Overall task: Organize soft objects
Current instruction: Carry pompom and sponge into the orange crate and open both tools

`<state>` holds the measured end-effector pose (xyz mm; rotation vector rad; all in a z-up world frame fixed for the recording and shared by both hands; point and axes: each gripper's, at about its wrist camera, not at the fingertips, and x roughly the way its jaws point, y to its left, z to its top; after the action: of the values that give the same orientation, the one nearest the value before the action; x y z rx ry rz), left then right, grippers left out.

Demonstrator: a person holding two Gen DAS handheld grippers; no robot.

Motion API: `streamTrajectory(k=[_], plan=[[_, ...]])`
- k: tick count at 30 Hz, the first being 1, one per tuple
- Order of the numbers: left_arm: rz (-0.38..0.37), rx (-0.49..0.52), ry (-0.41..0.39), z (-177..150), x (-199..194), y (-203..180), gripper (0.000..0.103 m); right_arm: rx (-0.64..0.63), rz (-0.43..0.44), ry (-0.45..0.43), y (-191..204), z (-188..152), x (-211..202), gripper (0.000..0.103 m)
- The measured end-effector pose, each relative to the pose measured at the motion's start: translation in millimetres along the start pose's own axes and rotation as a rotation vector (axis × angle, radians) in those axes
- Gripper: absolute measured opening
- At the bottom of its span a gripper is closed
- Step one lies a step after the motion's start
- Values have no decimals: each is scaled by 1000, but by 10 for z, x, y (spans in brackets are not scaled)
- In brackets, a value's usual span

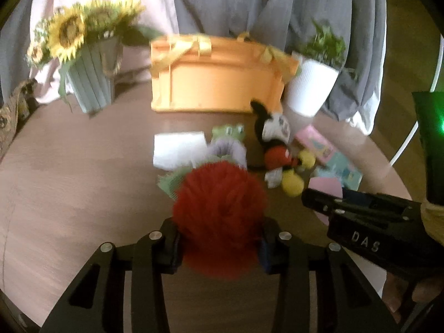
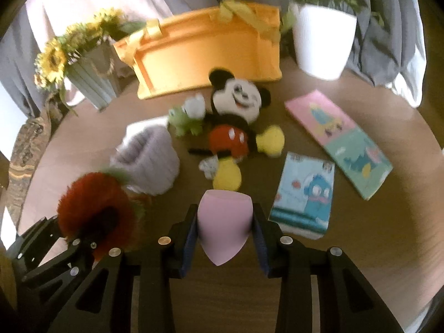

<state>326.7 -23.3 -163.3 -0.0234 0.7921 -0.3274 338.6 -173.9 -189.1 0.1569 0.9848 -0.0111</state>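
My left gripper [image 1: 220, 245] is shut on a fluffy red pompom [image 1: 220, 211], held just above the brown table; from the right wrist view the same pompom [image 2: 88, 202] shows at lower left. My right gripper [image 2: 224, 236] is shut on a pink teardrop sponge [image 2: 223, 222], pads pressing its sides. On the table behind lie a mouse plush [image 2: 236, 127], a small green frog toy [image 2: 184, 120], a lilac knitted piece [image 2: 151, 155] and a white pad [image 1: 179, 148]. An orange bin [image 1: 219, 77] with yellow ribbon handles stands at the back.
A sunflower bouquet in a grey vase [image 1: 88, 83] stands back left, a white plant pot [image 2: 323, 41] back right. Two flat illustrated packets [image 2: 304, 194] [image 2: 341, 138] lie on the right of the round table [image 1: 69, 180]. Grey and pale curtains hang behind.
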Motion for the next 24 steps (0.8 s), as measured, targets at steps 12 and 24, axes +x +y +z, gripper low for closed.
streamTrajectory(k=[12, 24], plan=[[19, -22, -145, 777, -365, 53, 41, -54, 5, -180, 187, 536, -545, 38], [27, 17, -245, 1532, -320, 42, 41, -66, -12, -393, 312, 1240, -875, 38]])
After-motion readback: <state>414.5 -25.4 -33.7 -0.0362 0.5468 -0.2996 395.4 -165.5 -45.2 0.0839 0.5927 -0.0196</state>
